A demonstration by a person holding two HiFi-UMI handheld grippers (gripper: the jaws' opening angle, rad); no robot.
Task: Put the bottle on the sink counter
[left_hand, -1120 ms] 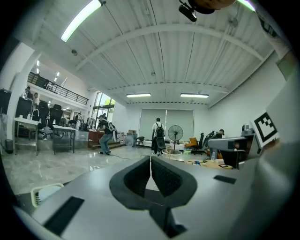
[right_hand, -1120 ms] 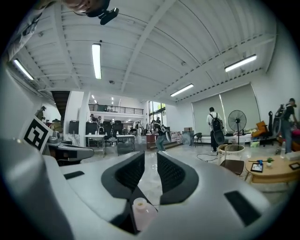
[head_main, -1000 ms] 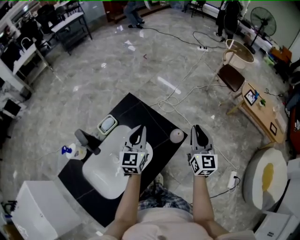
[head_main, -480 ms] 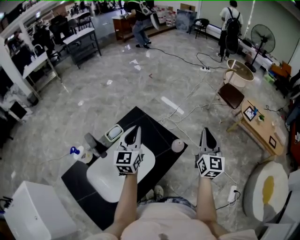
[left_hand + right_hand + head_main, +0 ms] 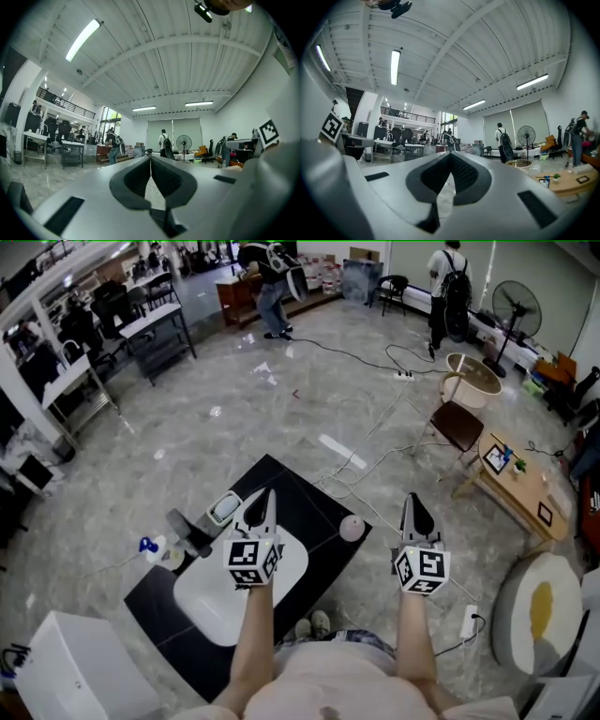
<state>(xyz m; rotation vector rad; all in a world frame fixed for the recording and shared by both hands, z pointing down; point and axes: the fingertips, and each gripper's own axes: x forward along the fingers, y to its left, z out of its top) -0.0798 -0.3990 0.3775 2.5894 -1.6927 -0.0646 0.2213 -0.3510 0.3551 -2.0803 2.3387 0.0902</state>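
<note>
A small white bottle with a blue spray top [image 5: 150, 547] stands at the left edge of the black sink counter [image 5: 309, 498], beside the dark faucet [image 5: 190, 533] and the white basin [image 5: 211, 601]. My left gripper [image 5: 265, 499] hovers over the basin's far side, shut and empty. My right gripper [image 5: 413, 503] hangs over the floor just right of the counter, also shut with nothing in it. Both gripper views look level across the hall, and each shows only its own jaws, left [image 5: 150, 157] and right [image 5: 451, 153], with the tips meeting. Neither gripper is near the bottle.
On the counter lie a small green-rimmed dish [image 5: 223, 509] and a white round thing [image 5: 352, 528] at the right corner. A white box [image 5: 75, 667] stands lower left. To the right are a round white table [image 5: 539, 615], a power strip [image 5: 466, 622], floor cables, a chair [image 5: 459, 423] and a wooden table [image 5: 520, 486].
Both grippers have lifted away from the counter. The right one has drifted right, away from the white round thing. The head view now takes in more of the hall.
</note>
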